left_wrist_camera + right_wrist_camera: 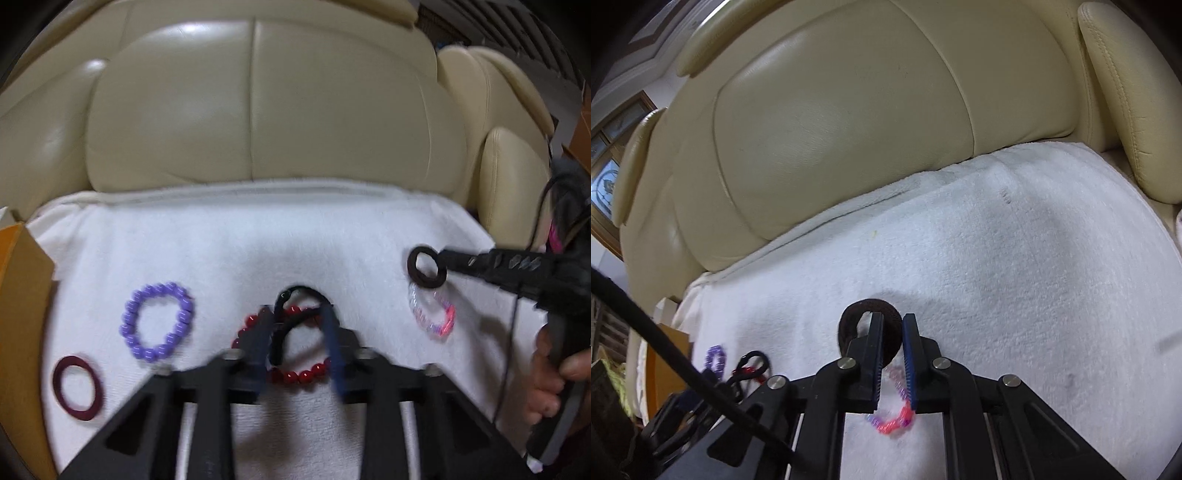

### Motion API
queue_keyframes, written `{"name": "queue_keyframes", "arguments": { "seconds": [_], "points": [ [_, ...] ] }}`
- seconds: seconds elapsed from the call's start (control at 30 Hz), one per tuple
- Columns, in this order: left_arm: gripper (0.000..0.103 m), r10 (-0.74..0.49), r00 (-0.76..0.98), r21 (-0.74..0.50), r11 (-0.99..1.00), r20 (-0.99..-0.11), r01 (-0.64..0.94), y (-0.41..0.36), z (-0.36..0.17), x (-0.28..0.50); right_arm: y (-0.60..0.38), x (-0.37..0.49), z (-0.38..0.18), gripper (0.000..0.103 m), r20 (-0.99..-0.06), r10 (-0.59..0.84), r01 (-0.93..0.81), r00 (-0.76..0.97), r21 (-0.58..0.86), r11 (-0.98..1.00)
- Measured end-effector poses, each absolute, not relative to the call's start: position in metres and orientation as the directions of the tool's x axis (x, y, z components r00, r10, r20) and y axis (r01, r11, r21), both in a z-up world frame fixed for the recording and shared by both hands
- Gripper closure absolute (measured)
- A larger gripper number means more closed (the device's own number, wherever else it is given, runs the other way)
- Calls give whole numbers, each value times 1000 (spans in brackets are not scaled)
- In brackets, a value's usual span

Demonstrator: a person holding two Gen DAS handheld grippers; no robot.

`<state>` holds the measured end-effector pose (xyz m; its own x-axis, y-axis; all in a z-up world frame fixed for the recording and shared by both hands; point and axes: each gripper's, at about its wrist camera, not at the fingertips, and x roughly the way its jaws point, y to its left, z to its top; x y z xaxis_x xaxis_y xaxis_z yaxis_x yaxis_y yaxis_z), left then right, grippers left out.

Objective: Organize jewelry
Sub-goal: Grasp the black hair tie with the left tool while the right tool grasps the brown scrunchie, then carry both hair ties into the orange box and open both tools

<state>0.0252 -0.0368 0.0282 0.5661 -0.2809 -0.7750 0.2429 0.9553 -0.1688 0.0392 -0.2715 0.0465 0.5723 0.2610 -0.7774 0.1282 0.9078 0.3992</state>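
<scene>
left hand-held gripper (pixel 295 328) on black hair tie (pixel 291 321)

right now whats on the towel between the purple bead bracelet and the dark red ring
Nothing: bare white towel separates the purple bead bracelet from the dark red ring, left wrist view.

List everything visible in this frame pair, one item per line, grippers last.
purple bead bracelet: one, lilac, left on towel.
red bead bracelet: one, red, centre, under left gripper.
black hair tie: one, black, between left fingers.
dark brown hair tie: one, pinched by right gripper.
coil bracelet: one, clear, pink, purple, right.
maroon ring: one, maroon, far left.
white towel: one, on seat.
leather sofa: one, cream.
cardboard box: one, orange-brown, left edge.
left gripper: shut on black tie.
right gripper: shut on brown tie.
hand: one, holding right gripper.
</scene>
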Motion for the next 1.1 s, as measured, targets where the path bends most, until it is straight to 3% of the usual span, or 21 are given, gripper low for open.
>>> {"name": "queue_keyframes", "arguments": {
  "seconds": [0.17,0.37,0.4,0.5,0.63,0.67,0.73,0.8,0.93,1.1],
  "points": [
    [97,-326,560,-220,943,-762,249,-30,33,20,-282,35,55,92,-746,306,126,591,460,879],
    [98,-374,573,-246,925,-729,290,-20,51,0,-288,38,57,88,-741,342,141,578,503,853],
    [98,-379,576,-251,923,-724,292,-19,53,-2,-289,39,55,86,-744,350,151,570,514,845],
    [98,-389,592,-258,920,-705,296,-4,61,-8,-288,47,48,59,-748,333,169,574,506,846],
    [98,-396,606,-277,918,-690,284,8,70,-9,-273,59,38,58,-782,279,166,557,434,885],
    [98,-392,610,-276,920,-688,280,12,74,-10,-268,62,32,59,-795,274,166,541,421,892],
    [98,-384,619,-275,923,-685,270,20,76,-14,-257,66,26,81,-815,218,155,536,349,924],
    [98,-378,628,-279,926,-681,255,26,78,-15,-244,67,30,93,-824,171,128,540,282,951],
    [98,-359,668,-293,932,-651,215,45,94,-27,-231,59,55,95,-763,210,92,612,332,939],
    [98,-320,732,-297,940,-602,166,66,120,-54,-192,44,91,95,-661,371,-67,652,437,897]
  ]
}}
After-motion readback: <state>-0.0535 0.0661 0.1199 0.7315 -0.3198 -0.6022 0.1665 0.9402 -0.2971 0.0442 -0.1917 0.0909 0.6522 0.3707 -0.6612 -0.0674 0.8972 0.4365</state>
